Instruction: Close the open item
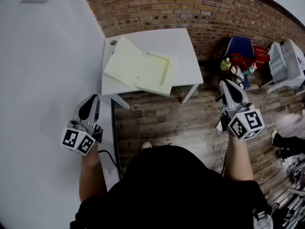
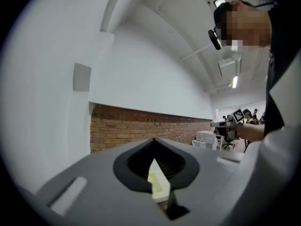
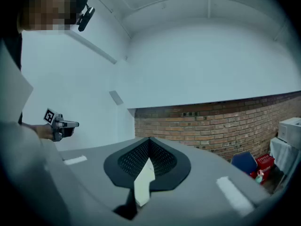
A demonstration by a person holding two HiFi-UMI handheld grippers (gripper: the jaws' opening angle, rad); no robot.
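Nearest: the person stands on the plank floor (image 1: 162, 128), arms out in front and well apart.

Left hand-held gripper (image 1: 94, 99) at about 10 o'clock of the body, held level beside the white wall (image 1: 43, 56). Its jaws are pressed together with nothing pinched.

Right hand-held gripper (image 1: 227, 83) at about 2 o'clock, also level. In its own view the jaws meet at the tip, so it is closed and empty too.

Both hang over bare floor, well short of the furniture. My reading is a carry pose, tools parked shut because nothing is within reach yet.

A dark cable (image 1: 108, 157) runs along the floor by the wall at 9 o'clock.

Farther, at 12 o'clock: a white worktop (image 1: 183, 51), set into the corner against the brick wall (image 1: 200, 8).

On it lies the task's thing, a flat pale-yellow box (image 1: 143, 68). It is open, the lid swung out flat to 10 o'clock and the shallow tray at 3 o'clock. Its near corner reaches the worktop's front edge; I cannot tell whether it overhangs.

Judgement: the task has not started. Closing will need a step forward and a lift of the lid's free edge.

Farthest, at 2 o'clock: blue and red clutter (image 1: 240, 51) by the brick.
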